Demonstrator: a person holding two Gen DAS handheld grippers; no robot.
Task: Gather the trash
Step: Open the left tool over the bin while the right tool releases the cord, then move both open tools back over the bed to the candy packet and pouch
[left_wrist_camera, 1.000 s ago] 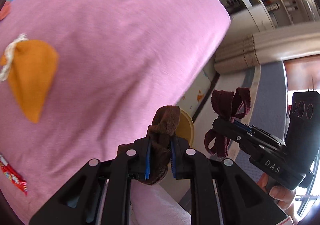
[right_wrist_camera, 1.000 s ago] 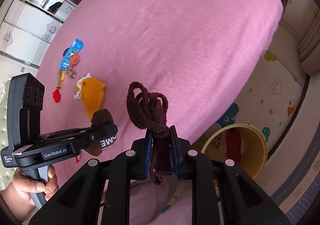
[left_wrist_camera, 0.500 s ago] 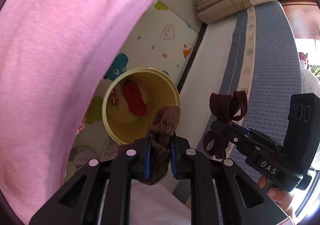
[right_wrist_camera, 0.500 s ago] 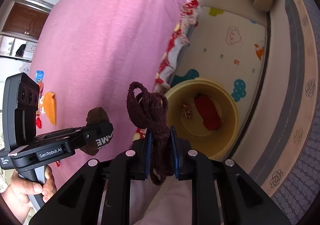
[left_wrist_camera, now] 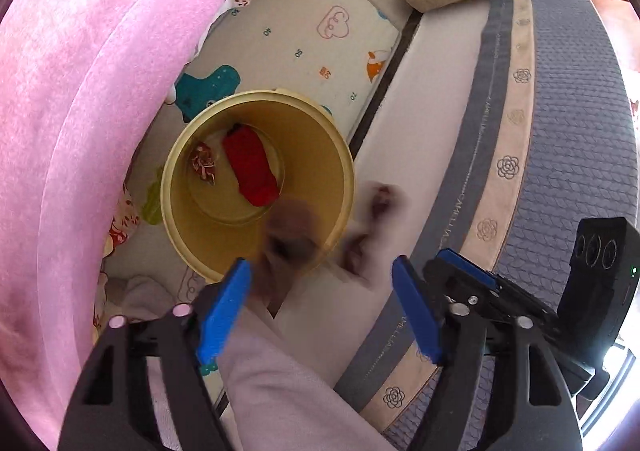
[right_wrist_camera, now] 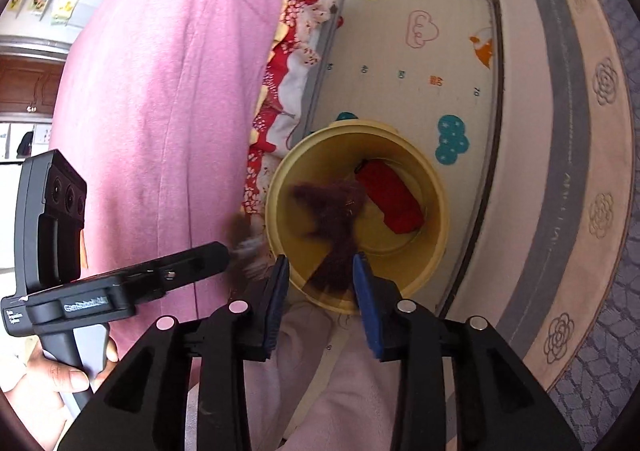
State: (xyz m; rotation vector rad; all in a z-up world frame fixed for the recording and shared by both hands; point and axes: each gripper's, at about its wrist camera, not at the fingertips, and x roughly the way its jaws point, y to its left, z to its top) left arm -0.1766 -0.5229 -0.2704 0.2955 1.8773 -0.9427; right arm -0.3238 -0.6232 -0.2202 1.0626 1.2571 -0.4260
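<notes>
A yellow bin stands on the floor beside the pink bed, holding a red item and a small patterned wrapper. My left gripper is open above the bin's near rim; a blurred brown sock is falling from it. My right gripper is open too; a dark maroon rag is dropping between its fingers over the bin. The right gripper shows at the right of the left wrist view, with the rag a blur beside it.
The pink bed cover fills the left. A cartoon play mat lies under the bin, with a grey and beige patterned mattress edge on the right. The person's pink-clad leg is below the grippers.
Both grippers have opened over the bin and let go of the brown sock and the maroon rag, which now fall. Both moved from over the bed to above the bin.
</notes>
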